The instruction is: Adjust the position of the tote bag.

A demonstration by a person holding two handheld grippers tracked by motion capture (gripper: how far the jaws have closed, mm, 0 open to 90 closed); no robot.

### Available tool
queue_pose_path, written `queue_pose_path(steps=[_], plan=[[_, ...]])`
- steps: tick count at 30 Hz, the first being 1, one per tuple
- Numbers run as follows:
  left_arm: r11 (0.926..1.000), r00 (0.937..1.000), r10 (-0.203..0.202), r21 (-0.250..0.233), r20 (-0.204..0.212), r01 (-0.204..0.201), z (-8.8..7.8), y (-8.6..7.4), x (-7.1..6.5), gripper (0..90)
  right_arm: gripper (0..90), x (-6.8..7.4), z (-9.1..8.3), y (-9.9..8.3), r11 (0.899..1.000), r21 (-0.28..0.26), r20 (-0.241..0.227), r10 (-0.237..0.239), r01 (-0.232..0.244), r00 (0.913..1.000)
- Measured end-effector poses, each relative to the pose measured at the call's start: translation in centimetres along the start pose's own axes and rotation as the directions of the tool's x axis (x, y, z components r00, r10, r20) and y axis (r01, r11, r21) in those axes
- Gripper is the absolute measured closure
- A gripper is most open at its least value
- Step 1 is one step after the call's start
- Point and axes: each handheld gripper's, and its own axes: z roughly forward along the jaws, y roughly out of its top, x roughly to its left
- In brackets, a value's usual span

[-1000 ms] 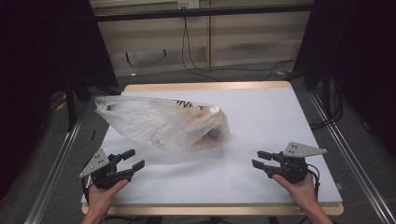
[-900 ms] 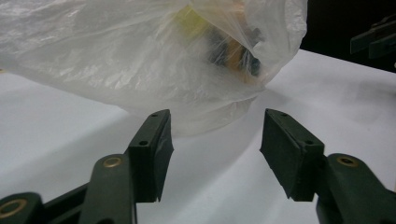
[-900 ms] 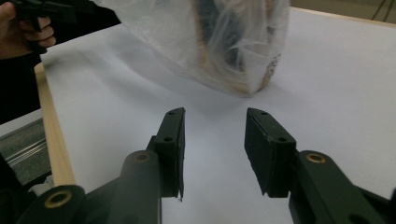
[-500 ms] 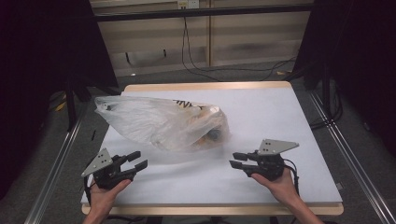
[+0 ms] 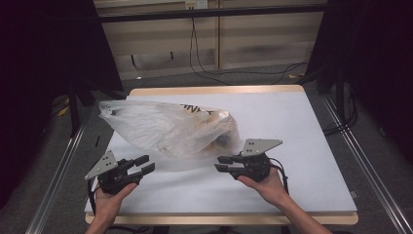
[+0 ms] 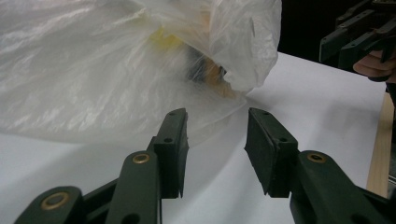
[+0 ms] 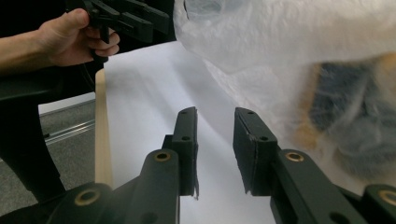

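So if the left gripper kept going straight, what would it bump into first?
Most likely the plastic bag. The left gripper has nothing between its open jaws, which just closed a little, and points at the bag's near, low edge.

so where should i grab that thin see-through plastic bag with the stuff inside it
Probably the loose flat film skirt along the thin see-through plastic bag's near edge, reached low from the person's side. It lies empty on the white table, so jaws can pinch film alone; the lumpy contents sit at the bag's right end.

Our left gripper (image 5: pixel 139 168) and right gripper (image 5: pixel 225 163), matte black, grey three-cornered plates on top, brass-ringed pivots, screwed fingers (image 6: pixel 172 144), black cables trailing toward six o'clock, our forearms unsleeved
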Motion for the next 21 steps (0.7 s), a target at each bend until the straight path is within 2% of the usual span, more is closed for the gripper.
queue_pose_path(steps=[5,6,8,9,13,14,15,21], plan=[[0.9997,0.9995,0.023,-0.001,0.019,-0.023,0.5,1.1,-0.5,57.6,74.9,0.3,1.2,1.3,1.0,-0.005,-0.02,-0.03,0.03,0.9993],[0.9993,0.9992,0.038,0.001,0.015,-0.038,0.5,1.2,-0.5,56.7,75.1,0.4,1.5,1.6,0.999,-0.004,-0.025,-0.038,0.038,0.999],[0.9992,0.9991,0.04,-0.004,0.013,-0.04,0.6,1.5,-0.7,55.4,75.2,0.5,1.7,1.8,0.999,-0.004,-0.028,-0.042,0.042,0.9987],[0.9983,0.9981,0.058,0.001,0.019,-0.058,0.6,2.0,-0.6,54.3,75.6,0.6,2.3,2.4,0.999,-0.004,-0.041,-0.053,0.053,0.9977],[0.9981,0.998,0.057,-0.024,0.027,-0.056,1.1,2.9,-0.7,53.5,75.6,0.8,2.9,3.1,0.998,-0.01,-0.054,-0.065,0.065,0.9964],[0.9973,0.9969,0.071,-0.022,0.035,-0.07,1.2,3.1,-0.6,52.7,75.4,0.8,3.1,3.2,0.998,-0.015,-0.057,-0.067,0.066,0.9961],[0.9968,0.9966,0.079,-0.013,0.022,-0.079,1.4,3.3,-0.6,52.6,75.2,0.8,3.2,3.3,0.998,-0.019,-0.058,-0.066,0.065,0.9961],[0.9969,0.9962,0.078,-0.013,0.038,-0.077,2.7,3.7,-0.5,51.4,72.7,0.8,3.9,3.5,0.998,-0.013,-0.069,-0.066,0.066,0.9954]])
